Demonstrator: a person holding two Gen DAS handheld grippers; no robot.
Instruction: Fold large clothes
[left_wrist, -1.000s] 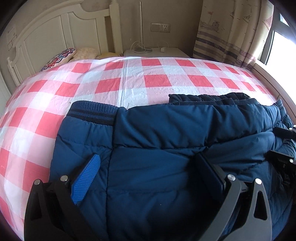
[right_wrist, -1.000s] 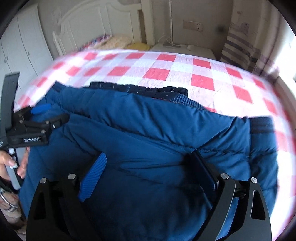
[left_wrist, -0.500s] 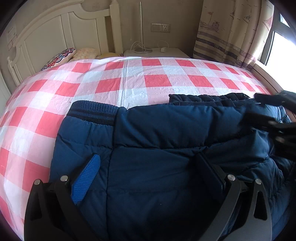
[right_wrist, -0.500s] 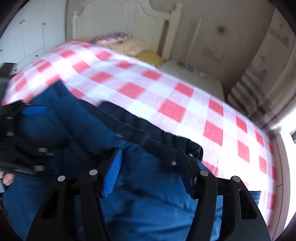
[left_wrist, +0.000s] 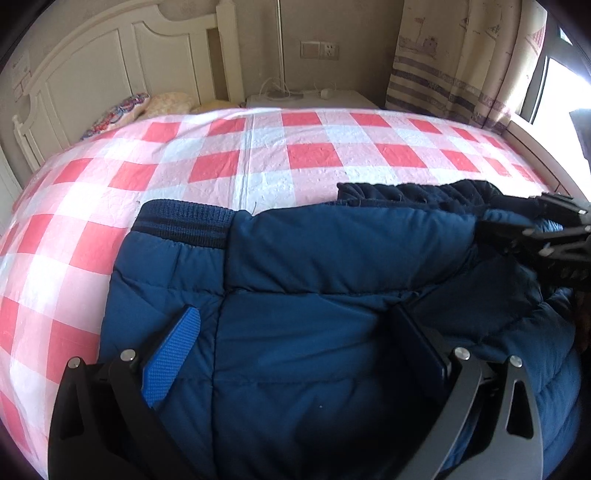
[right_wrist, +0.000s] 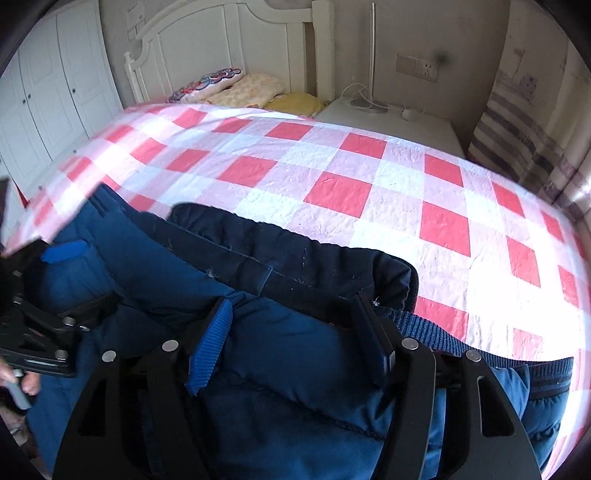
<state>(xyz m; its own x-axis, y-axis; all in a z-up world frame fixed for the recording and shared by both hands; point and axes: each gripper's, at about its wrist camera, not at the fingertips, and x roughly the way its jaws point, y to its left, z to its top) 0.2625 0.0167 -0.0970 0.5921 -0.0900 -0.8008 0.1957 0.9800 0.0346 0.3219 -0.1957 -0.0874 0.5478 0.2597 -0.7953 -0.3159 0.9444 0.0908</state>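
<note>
A navy padded jacket (left_wrist: 332, 266) lies partly folded on the red-and-white checked bedspread (left_wrist: 258, 162), its ribbed hem at the left. My left gripper (left_wrist: 295, 325) is open, its fingers resting apart on the jacket's near part. In the right wrist view the jacket (right_wrist: 295, 369) fills the lower half, with its dark collar edge (right_wrist: 295, 258) at the far side. My right gripper (right_wrist: 295, 321) is open over the jacket just short of that collar edge. The right gripper also shows at the right edge of the left wrist view (left_wrist: 546, 236).
A white headboard (left_wrist: 110, 66) and pillows (left_wrist: 147, 107) stand at the bed's far end. A white bedside table (left_wrist: 314, 98) with a lamp stands behind, a striped curtain (left_wrist: 461, 55) and window at the right. White wardrobe doors (right_wrist: 48, 92) are at the left.
My right gripper has moved forward over the jacket toward its far collar edge, and its jaws stand narrower than a second ago. My left gripper has stayed in place.
</note>
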